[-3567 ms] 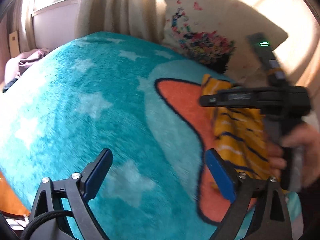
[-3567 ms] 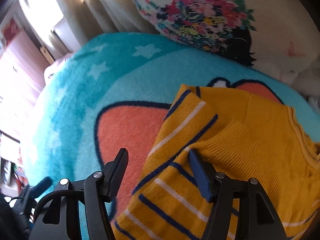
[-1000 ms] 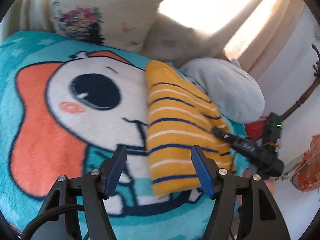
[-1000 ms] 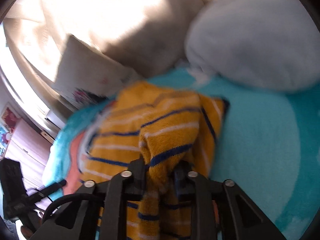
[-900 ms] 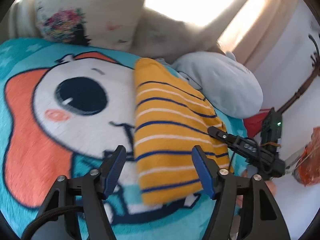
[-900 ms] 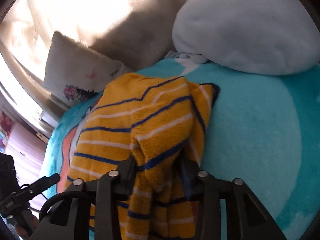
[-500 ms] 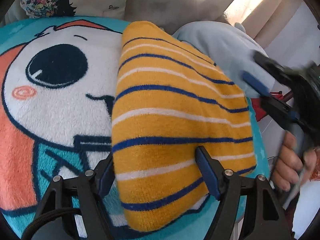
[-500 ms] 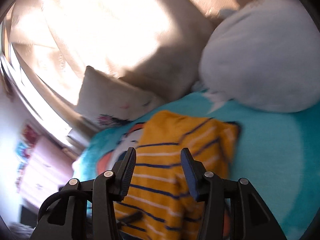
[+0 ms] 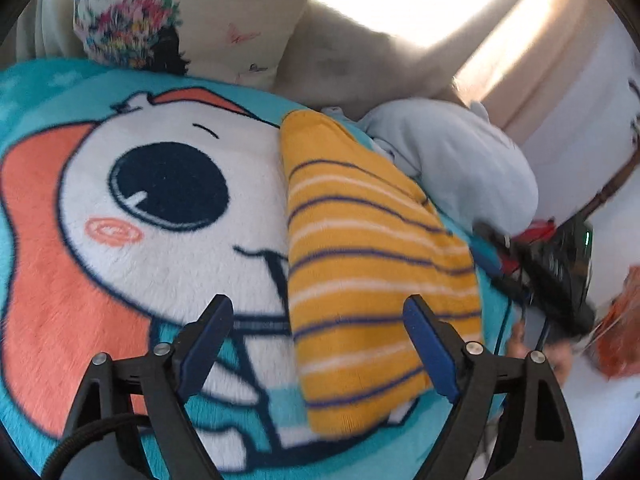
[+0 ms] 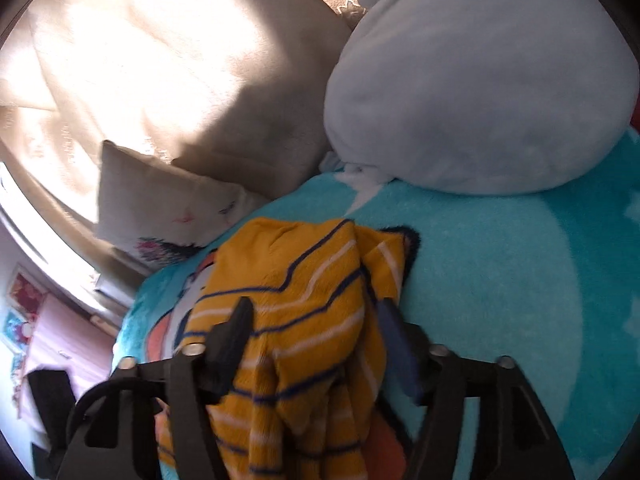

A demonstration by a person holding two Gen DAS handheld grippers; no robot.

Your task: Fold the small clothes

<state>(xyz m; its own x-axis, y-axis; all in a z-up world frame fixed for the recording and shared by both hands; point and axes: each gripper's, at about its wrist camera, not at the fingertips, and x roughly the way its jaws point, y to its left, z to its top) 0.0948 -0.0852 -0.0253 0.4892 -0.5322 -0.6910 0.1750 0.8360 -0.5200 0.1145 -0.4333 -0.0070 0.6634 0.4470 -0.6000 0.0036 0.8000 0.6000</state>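
A yellow sweater with navy and white stripes lies folded on the teal cartoon blanket. My left gripper hovers over its near end. Its jaws are opening wide and the blue pads touch nothing. In the right wrist view the sweater sits bunched between the fingers of my right gripper. Those jaws are opening too, and the pads stand off the fabric. From the left wrist view the right gripper shows blurred at the sweater's right edge, with a hand below it.
A pale blue plush cushion lies just beyond the sweater. A floral pillow and a beige cushion line the back. The blanket ends at the right, where something orange lies off the bed.
The right gripper, shut on a bunched fold of the sweater a second ago, has opened and let it go. The left jaws have widened, and that gripper has drawn back from the sweater.
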